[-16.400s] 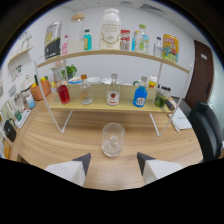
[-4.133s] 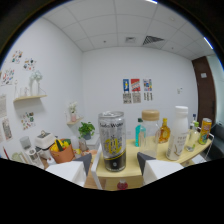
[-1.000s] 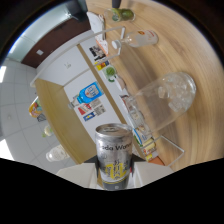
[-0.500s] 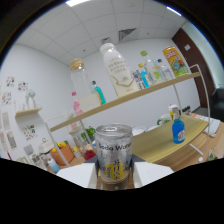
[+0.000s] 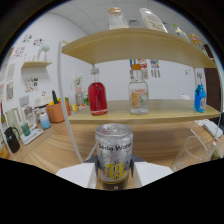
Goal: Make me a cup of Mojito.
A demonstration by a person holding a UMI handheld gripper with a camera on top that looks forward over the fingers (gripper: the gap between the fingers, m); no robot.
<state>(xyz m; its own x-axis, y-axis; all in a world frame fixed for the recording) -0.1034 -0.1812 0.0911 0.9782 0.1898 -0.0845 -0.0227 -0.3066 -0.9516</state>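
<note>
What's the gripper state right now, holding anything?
Gripper: closed on the soda water can, held upright between both fingers.

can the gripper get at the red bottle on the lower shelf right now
Probably not as things stand. The gripper is shut on the soda water can, so its fingers are full. The red bottle stands beyond it on the lower shelf, with nothing in front.
</note>
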